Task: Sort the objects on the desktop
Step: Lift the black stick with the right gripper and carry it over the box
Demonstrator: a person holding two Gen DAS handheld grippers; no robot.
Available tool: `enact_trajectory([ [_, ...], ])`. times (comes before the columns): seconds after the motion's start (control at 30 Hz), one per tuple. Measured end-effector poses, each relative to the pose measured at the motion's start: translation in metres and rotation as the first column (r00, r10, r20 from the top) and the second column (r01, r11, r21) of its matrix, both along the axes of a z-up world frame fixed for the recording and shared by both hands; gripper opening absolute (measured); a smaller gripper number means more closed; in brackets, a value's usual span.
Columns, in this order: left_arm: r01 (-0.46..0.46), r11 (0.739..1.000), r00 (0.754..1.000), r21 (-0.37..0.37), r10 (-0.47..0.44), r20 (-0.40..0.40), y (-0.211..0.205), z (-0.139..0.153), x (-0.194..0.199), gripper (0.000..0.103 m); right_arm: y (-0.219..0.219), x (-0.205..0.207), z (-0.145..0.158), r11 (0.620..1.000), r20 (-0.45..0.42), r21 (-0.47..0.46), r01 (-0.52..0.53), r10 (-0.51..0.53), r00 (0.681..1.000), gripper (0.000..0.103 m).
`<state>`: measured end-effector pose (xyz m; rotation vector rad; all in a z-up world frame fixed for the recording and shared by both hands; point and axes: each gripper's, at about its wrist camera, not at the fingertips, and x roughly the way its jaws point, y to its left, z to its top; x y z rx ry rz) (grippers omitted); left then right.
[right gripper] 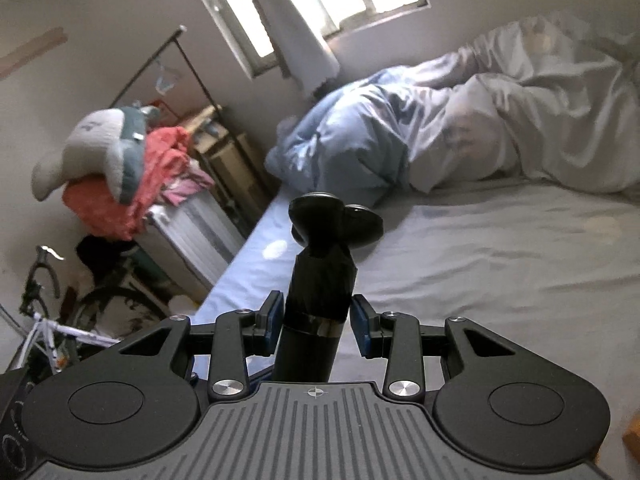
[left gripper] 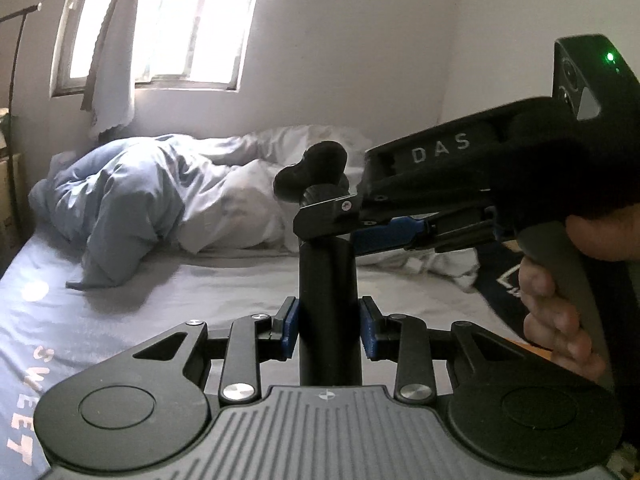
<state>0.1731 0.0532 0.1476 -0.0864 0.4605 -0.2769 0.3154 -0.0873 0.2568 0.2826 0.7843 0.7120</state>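
Left wrist view: left gripper (left gripper: 329,327) had its blue pads (left gripper: 291,328) pressed on both sides of one black pole (left gripper: 328,300), clamped around it. Pole stood upright at 12 o'clock from the jaws, matte black, topped with a lobed knob (left gripper: 310,170). Right gripper (left gripper: 360,232) reached in from 3 o'clock, held by one hand (left gripper: 560,316), gripping the same pole just under the knob. Right wrist view: right gripper (right gripper: 317,322) showed pads (right gripper: 362,330) beside the pole (right gripper: 316,300); contact unclear there. One bed (right gripper: 500,260) lay behind, one rumpled duvet (right gripper: 360,140) at 12 o'clock.
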Motion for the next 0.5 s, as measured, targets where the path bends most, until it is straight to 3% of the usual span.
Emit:
enact_trajectory([
  [0.27,0.053,0.999,0.998,-0.012,-0.052,0.024,-0.02,-0.003,-0.062,0.033,-0.042,-0.082,0.012,1.0,0.052,0.026,-0.012,0.01,0.999,0.04],
  [0.5,0.082,0.997,0.997,-0.005,-0.082,-0.002,-0.03,-0.023,-0.1,0.034,-0.065,-0.125,-0.011,0.999,0.033,0.031,-0.03,0.029,0.999,0.039],
])
